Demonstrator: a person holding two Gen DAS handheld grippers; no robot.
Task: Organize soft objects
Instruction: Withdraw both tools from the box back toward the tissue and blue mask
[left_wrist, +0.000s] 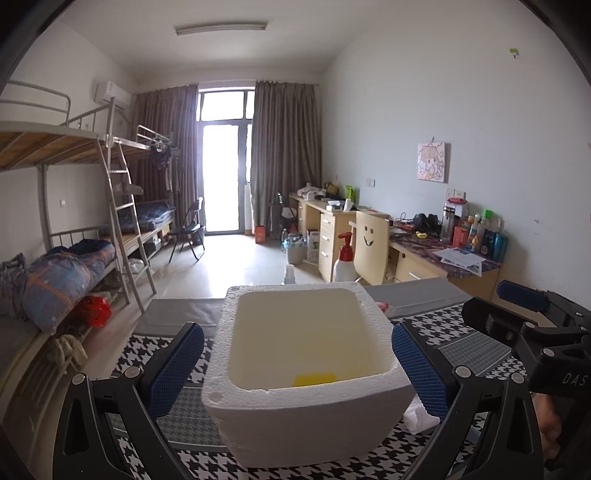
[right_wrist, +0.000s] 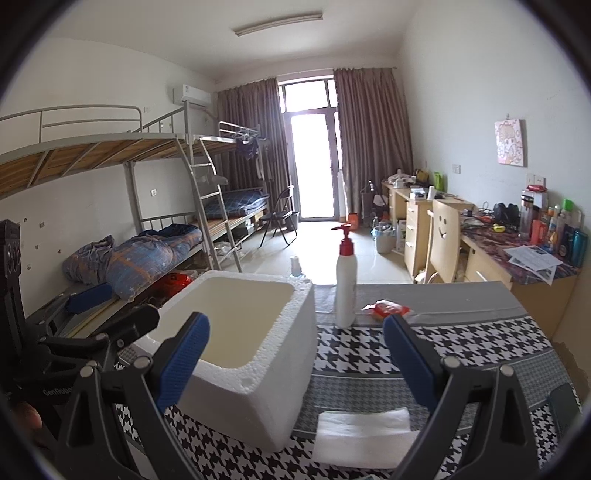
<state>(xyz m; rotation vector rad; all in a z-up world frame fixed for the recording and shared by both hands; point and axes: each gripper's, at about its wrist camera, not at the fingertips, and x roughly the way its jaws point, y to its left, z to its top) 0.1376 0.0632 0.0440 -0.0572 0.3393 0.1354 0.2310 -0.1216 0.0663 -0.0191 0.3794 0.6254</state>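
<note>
Lying flat on the houndstooth cloth (right_wrist: 461, 347) of the table, the white pad (right_wrist: 364, 432) sits just right of the foam box (right_wrist: 258, 373), close below the right tool (right_wrist: 295, 365), whose blue fingers (right_wrist: 406, 365) stand wide apart with nothing between them. From the left wrist view only a corner of the pad (left_wrist: 419, 415) shows past the box (left_wrist: 306, 417); the left tool (left_wrist: 297, 369) is also wide open, straddling the box without pressing it. A yellow piece (left_wrist: 314, 379) rests on the box floor. The pad looks thin, light and limp, likely a folded cloth or wadding, so it should sag and may unfold if lifted by one edge; pinching a near corner or bunching the middle would probably hold best. It lies so flat that the lower finger may have to scrape under it. The box is light and crumbly, easily nudged, so a steadying touch from the left may help. A red packet (right_wrist: 386, 309) lies farther back beside a pump bottle (right_wrist: 345, 280).
</note>
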